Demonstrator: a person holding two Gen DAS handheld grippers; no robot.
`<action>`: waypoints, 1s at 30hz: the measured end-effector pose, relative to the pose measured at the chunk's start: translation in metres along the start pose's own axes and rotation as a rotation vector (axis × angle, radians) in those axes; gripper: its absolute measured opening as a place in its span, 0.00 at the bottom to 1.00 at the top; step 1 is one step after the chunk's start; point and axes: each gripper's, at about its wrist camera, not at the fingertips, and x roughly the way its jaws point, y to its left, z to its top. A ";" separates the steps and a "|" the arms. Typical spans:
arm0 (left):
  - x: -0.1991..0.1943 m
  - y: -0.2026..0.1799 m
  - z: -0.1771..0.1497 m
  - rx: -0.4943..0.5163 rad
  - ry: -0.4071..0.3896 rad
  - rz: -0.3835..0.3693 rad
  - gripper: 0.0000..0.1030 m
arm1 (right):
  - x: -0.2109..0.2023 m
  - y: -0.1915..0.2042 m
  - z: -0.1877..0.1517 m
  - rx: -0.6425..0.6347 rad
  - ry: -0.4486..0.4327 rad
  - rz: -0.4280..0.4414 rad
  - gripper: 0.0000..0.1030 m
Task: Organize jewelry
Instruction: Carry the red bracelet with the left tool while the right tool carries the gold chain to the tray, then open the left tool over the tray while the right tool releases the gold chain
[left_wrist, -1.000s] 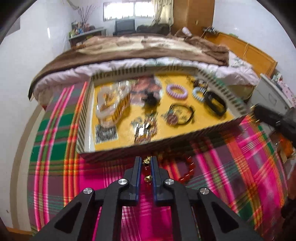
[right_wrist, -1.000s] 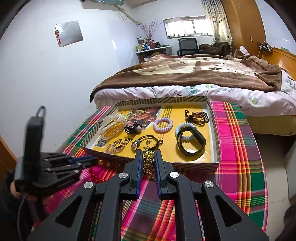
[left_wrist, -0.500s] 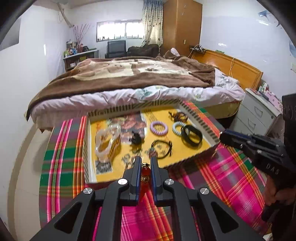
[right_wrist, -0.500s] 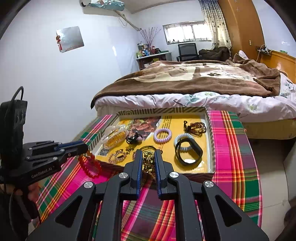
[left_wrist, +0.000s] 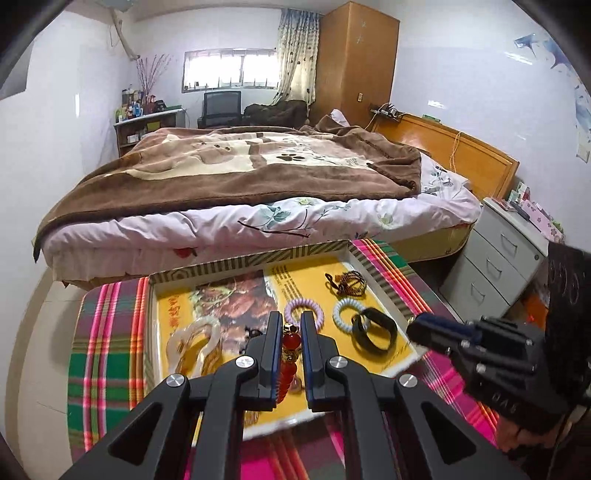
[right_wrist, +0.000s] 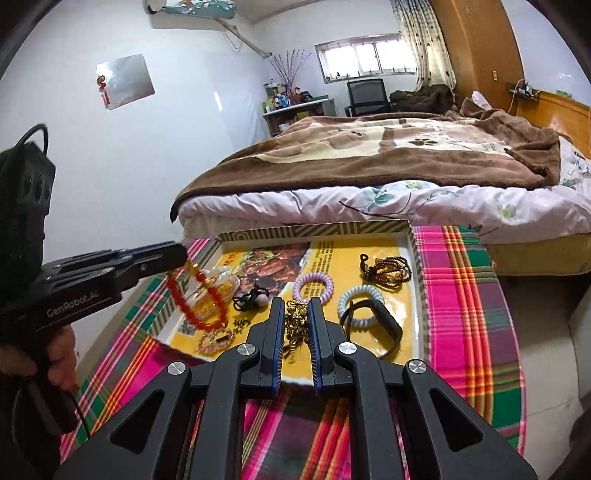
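Note:
My left gripper (left_wrist: 289, 325) is shut on a red bead bracelet (left_wrist: 287, 360) with gold beads and holds it lifted above the near left part of the yellow-lined tray (left_wrist: 243, 264). In the right wrist view the left gripper (right_wrist: 173, 254) shows at the left with the red bracelet (right_wrist: 197, 299) hanging from it over the tray (right_wrist: 317, 229). My right gripper (right_wrist: 296, 314) is shut on a gold chain (right_wrist: 295, 325) above the tray's near edge. It also shows in the left wrist view (left_wrist: 417, 328).
In the tray lie a clear hair claw (left_wrist: 192, 343), a purple coil tie (right_wrist: 313, 286), a pale blue coil tie (right_wrist: 360, 299), a black band (right_wrist: 384, 321), a brown bead bracelet (right_wrist: 388, 271) and a black tie (right_wrist: 247, 297). A plaid cloth (right_wrist: 469, 295) covers the table; a bed (right_wrist: 369, 177) stands behind.
My left gripper has lifted the red bracelet off the cloth and carried it forward over the tray. My right gripper, holding the gold chain, has moved slightly closer to the tray.

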 end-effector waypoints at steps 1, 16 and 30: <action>0.006 0.000 0.003 0.003 0.003 -0.001 0.09 | 0.004 -0.001 0.000 0.002 0.004 0.000 0.12; 0.096 0.011 0.028 -0.038 0.077 -0.052 0.09 | 0.069 -0.010 -0.015 0.016 0.133 0.016 0.12; 0.139 0.033 0.018 -0.050 0.159 0.032 0.09 | 0.089 -0.012 -0.024 -0.021 0.169 -0.039 0.13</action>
